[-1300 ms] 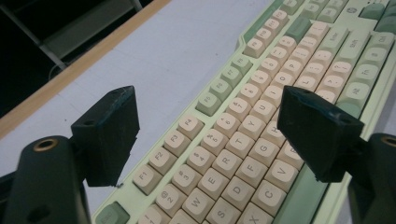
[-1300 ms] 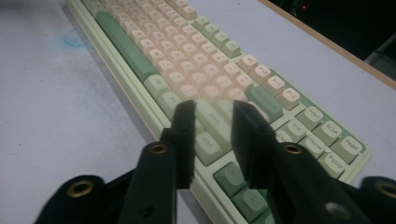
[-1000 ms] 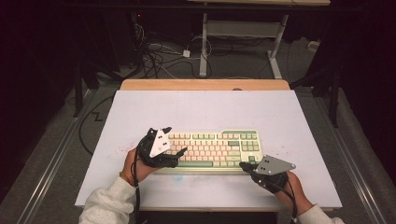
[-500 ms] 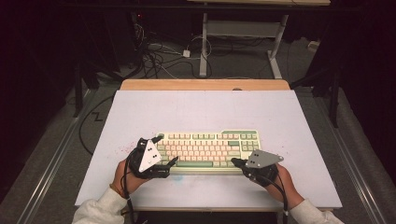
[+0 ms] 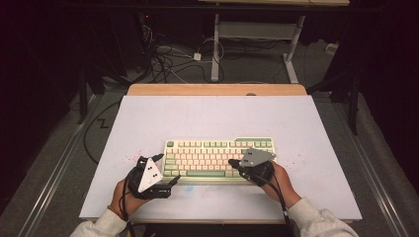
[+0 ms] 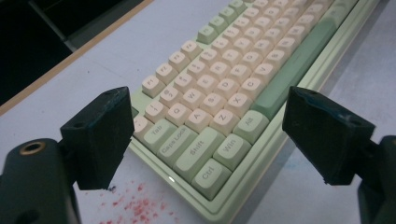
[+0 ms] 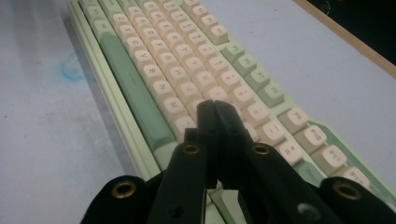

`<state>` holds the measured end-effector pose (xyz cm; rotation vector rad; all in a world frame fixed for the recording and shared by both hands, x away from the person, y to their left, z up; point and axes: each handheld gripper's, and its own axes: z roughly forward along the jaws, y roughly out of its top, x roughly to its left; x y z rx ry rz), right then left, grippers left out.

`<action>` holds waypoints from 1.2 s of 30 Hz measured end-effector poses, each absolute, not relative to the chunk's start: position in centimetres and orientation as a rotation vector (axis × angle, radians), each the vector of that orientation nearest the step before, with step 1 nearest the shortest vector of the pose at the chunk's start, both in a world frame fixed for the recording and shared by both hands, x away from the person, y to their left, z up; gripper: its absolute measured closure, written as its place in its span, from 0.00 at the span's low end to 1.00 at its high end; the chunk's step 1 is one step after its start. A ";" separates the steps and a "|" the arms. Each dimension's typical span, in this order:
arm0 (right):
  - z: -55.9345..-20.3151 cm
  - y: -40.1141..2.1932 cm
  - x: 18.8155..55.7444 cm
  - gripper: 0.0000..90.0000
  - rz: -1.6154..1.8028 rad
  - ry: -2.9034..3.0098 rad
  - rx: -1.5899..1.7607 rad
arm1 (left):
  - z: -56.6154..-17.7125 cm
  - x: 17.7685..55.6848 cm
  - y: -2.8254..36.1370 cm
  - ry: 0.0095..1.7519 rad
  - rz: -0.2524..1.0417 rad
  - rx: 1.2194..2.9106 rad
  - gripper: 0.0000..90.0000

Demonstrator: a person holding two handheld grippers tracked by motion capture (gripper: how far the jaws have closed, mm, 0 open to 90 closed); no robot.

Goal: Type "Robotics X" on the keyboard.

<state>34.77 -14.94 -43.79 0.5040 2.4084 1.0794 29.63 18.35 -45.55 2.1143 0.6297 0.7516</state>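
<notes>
Compared with the earlier high view, the left gripper has drawn back off the keyboard toward the near worktop edge; it now lies just off the keyboard's near-left corner. The right gripper has shifted inward, from the right end of the keyboard to a position over its lower key rows. The keyboard itself has not moved.

Left gripper: jaws wide apart, holding nothing. In the left gripper view the keyboard's corner keys lie between and beyond the two jaws. Each jaw ends in a blocky, matte black pad.

Right gripper: jaws pressed together, holding nothing. In the right gripper view their tips stand just over the cream keys, with the long green bar to the left of the jaws.

The keyboard is a flat rectangular plastic unit, pale green case, cream and green square keycaps with rounded edges. The worktop is a smooth, pale matte sheet bearing red specks beside the left jaw and a faint blue smudge.
</notes>
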 end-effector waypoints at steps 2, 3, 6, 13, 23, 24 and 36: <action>-44.1 -13.9 35.2 1.00 1.058 2.421 0.497 | -45.7 29.5 18.4 0.630 0.748 2.123 0.18; -44.2 -13.5 35.4 1.00 1.047 2.425 0.493 | -45.7 29.5 18.5 0.631 0.751 2.122 0.18; -44.3 -12.5 36.0 1.00 1.024 2.429 0.495 | -45.8 29.4 18.7 0.632 0.745 2.122 0.18; -44.3 -11.2 37.7 1.00 0.972 2.449 0.521 | -46.0 29.4 18.8 0.630 0.731 2.138 0.18; -44.7 -10.1 38.7 1.00 0.905 2.480 0.518 | -46.0 29.5 18.7 0.633 0.734 2.154 0.18; -44.8 -10.0 38.8 1.00 0.899 2.481 0.521 | -46.1 29.5 18.6 0.632 0.732 2.155 0.18; -45.0 -9.4 39.3 1.00 0.830 2.495 0.513 | -46.0 29.4 18.6 0.622 0.731 2.165 0.18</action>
